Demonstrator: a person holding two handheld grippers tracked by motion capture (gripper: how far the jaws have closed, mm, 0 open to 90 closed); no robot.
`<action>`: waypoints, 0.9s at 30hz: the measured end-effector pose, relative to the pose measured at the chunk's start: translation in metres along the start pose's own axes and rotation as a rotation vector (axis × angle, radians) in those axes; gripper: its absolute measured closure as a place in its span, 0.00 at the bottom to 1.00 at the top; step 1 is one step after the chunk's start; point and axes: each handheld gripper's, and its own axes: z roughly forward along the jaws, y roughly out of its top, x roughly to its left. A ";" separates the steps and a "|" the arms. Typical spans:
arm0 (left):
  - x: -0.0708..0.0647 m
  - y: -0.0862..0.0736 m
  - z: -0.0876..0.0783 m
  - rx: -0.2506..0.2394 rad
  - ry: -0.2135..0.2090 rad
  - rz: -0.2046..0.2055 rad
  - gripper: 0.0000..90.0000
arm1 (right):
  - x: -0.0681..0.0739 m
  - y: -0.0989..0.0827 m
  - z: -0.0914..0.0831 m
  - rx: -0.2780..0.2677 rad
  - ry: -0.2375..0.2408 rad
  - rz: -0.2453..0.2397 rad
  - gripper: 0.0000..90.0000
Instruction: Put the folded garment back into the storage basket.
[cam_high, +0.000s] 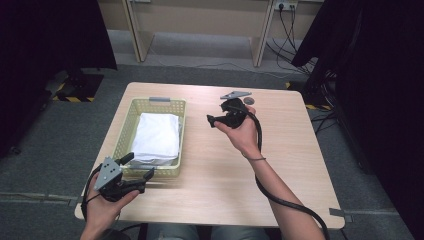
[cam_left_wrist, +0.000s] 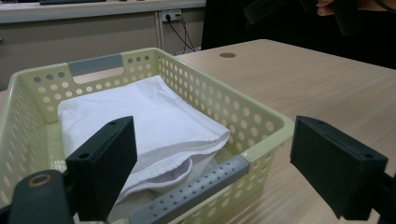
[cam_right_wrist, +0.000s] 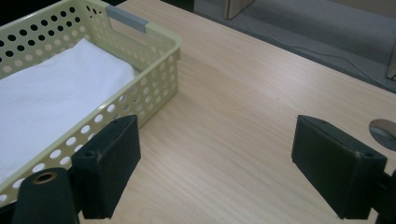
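A pale yellow perforated basket (cam_high: 127, 116) with grey handles stands on the left half of the wooden table (cam_high: 285, 150). A folded white cloth (cam_high: 159, 135) lies inside it. My left gripper (cam_high: 138, 166) is at the basket's near end, open, its jaws either side of the near right corner without touching. In the left gripper view the basket (cam_left_wrist: 210, 93) and cloth (cam_left_wrist: 140, 107) lie just past the left gripper (cam_left_wrist: 212, 140). My right gripper (cam_high: 217, 113) hovers over the table's middle, pointing left toward the basket (cam_right_wrist: 154, 79) and cloth (cam_right_wrist: 51, 88). The right gripper (cam_right_wrist: 217, 135) is open, bare wood between its jaws.
A round cable hole (cam_high: 249, 100) sits near the table's far edge. Dark curtains (cam_high: 380, 75) hang at both sides. Desk legs (cam_high: 260, 35) and floor cables stand beyond the table. Bare wood stretches to the right of the basket.
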 end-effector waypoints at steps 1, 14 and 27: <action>-0.001 -0.001 0.000 -0.003 -0.001 0.000 0.16 | -0.002 -0.002 -0.001 0.001 -0.002 0.001 0.18; -0.007 -0.015 -0.006 -0.038 -0.023 0.003 0.16 | -0.017 -0.021 -0.013 0.007 -0.025 0.026 0.17; -0.013 -0.031 -0.006 -0.043 -0.039 0.018 0.16 | -0.030 -0.038 -0.021 0.012 -0.042 0.053 0.17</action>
